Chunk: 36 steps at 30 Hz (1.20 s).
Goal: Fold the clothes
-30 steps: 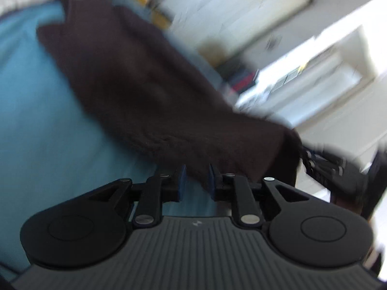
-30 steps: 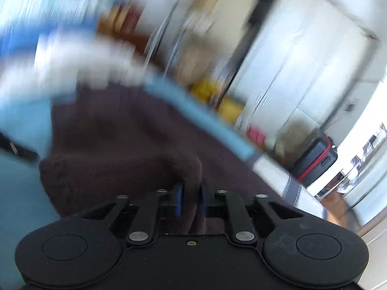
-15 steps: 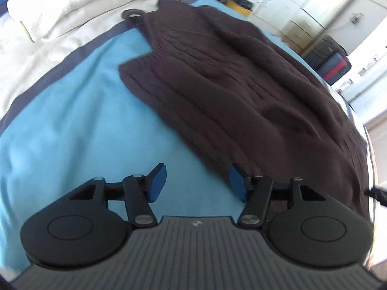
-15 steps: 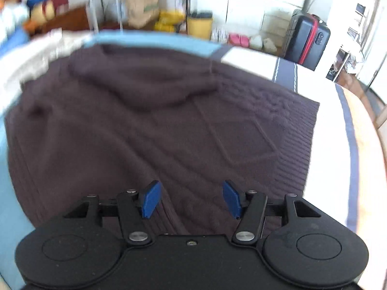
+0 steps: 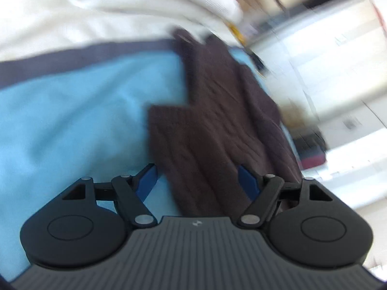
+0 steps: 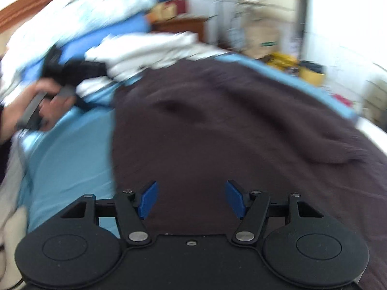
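The brown knitted sweater (image 6: 241, 130) lies spread across the light blue bedsheet (image 6: 72, 164), folded over itself, a rumpled ridge running across its upper layer. In the right wrist view the right gripper (image 6: 191, 200) hovers over the near part of the sweater, blue fingertips (image 6: 148, 199) wide apart, nothing between them but the knit below. Over on the left, the person's hand (image 6: 46, 106) grips the other tool's handle, up by a heap of white linen (image 6: 150, 48). From the left wrist camera, the left gripper (image 5: 197, 184) is splayed open too, its blue pads (image 5: 246, 183) straddling the sweater's (image 5: 217, 130) edge: one pad over the blue sheet (image 5: 72, 120), the other over the brown knit. Whether either pad touches the cloth, I can't tell. Both views are smeared with motion blur. A dark stripe (image 5: 72, 60) borders the sheet, with white bedding (image 5: 108, 7) beyond it.
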Each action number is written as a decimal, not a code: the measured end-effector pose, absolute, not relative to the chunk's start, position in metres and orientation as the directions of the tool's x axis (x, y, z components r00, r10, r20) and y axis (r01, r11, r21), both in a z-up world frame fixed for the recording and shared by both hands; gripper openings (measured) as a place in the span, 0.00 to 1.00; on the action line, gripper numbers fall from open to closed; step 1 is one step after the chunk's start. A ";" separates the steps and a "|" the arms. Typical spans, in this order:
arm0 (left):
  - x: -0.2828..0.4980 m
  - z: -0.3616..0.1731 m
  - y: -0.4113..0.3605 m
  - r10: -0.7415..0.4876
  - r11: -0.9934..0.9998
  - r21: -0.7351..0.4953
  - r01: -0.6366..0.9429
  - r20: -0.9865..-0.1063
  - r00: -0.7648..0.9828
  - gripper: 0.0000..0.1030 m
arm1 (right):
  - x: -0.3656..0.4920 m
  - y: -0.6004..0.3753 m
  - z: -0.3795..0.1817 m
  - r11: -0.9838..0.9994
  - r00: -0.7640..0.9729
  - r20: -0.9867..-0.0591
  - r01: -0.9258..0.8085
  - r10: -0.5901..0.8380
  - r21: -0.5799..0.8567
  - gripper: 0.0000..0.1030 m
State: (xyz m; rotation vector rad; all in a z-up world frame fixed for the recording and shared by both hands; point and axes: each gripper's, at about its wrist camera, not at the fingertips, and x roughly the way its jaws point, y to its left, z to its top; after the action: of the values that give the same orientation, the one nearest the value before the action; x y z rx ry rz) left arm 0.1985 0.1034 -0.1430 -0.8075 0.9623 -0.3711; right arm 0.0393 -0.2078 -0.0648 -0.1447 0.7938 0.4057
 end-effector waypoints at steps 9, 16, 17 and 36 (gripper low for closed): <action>0.209 -0.143 0.074 -0.515 0.779 -0.626 0.027 -0.615 0.597 0.49 | 0.051 -0.219 -0.058 0.939 0.663 -0.670 -0.294 0.333 0.177 0.66; 0.233 -0.153 0.075 -0.573 0.720 -0.693 0.022 -0.577 0.581 0.60 | 0.110 -0.191 -0.046 0.945 0.695 -0.672 -0.327 0.256 0.022 0.73; 0.236 -0.150 0.071 -0.545 0.765 -0.643 0.043 -0.610 0.575 0.21 | 0.121 -0.185 -0.050 0.949 0.693 -0.681 -0.315 0.236 0.008 0.73; 0.183 -0.078 0.041 -0.232 0.972 -0.160 0.172 -0.539 0.810 0.09 | 0.144 -0.150 -0.083 0.943 0.534 -0.803 -0.317 0.264 0.099 0.17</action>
State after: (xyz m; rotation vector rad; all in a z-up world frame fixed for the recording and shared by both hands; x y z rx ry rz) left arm 0.1826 0.0414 -0.0778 -0.1056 0.5890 -0.2163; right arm 0.1443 -0.1498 -0.0834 -0.0607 0.9466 0.3462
